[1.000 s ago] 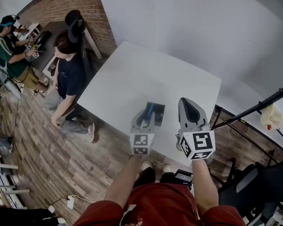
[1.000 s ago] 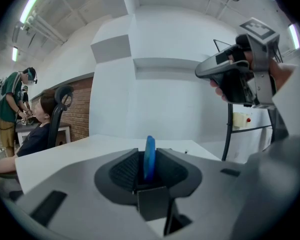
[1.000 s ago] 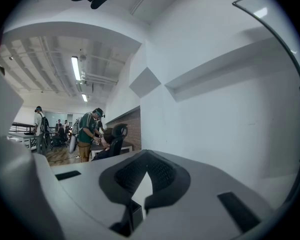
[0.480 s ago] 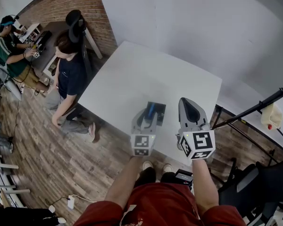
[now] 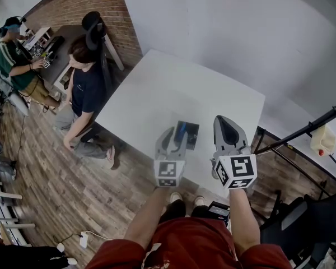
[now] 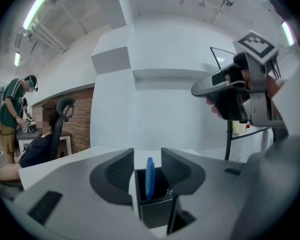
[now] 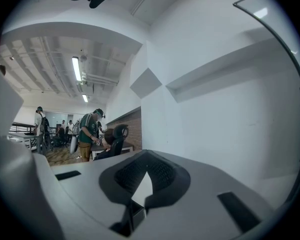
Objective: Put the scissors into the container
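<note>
At the upper left of the head view a brick wall (image 5: 98, 4) met a wood-plank floor (image 5: 56, 184), where a person in a green shirt (image 5: 14, 60) stood at a desk (image 5: 50, 52) and a second person in a dark shirt (image 5: 87, 88) sat by a black office chair (image 5: 92, 27). A white table (image 5: 157, 94) filled the middle of the frame against plain white walls. Near its lower edge the left gripper (image 6: 147, 153) hung with its jaws wide; they had just been opening, and the pads touched nothing. In the gap between them, seen through its own view, stood the black square container (image 6: 155, 211) with the scissors (image 6: 149, 176) inside it. The scissors stood upright, long axis vertical, blue handle uppermost above the rim and blades pointing down into the box. To the right, the right gripper (image 7: 146, 159) was held over the table's edge, its jaw tips together and gripping nothing. At the far right a black stand (image 5: 302, 130) slanted across the frame.
</note>
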Tool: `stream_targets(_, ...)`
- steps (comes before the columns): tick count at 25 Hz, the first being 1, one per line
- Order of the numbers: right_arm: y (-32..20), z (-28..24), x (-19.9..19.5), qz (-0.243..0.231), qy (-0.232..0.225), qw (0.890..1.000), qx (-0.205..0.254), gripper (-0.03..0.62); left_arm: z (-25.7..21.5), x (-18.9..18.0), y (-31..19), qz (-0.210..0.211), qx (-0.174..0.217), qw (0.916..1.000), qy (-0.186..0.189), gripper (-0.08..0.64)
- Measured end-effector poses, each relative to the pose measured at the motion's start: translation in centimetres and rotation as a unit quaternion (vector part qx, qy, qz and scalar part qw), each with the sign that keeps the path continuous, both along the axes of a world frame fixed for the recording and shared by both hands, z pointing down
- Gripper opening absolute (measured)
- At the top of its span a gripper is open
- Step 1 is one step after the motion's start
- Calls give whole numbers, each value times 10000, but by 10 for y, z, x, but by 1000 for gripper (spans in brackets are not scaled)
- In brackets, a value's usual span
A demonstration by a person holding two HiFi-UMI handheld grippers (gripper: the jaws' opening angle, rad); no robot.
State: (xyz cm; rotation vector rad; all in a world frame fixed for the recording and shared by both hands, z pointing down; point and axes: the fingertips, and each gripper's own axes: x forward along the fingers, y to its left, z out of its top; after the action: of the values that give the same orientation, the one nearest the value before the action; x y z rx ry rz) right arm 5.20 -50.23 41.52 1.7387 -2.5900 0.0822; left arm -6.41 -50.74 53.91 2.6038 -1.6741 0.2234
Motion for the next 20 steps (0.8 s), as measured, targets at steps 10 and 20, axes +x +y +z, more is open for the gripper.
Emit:
stream_targets(10, 4, -8, -4, -42, 27, 9999, 96, 8, -70, -17, 11, -252, 603, 9974, 298, 156)
stream_targets(20, 12, -22, -9, -118, 72, 9994, 329, 8, -135, -21, 23, -301, 973, 9944, 290, 156)
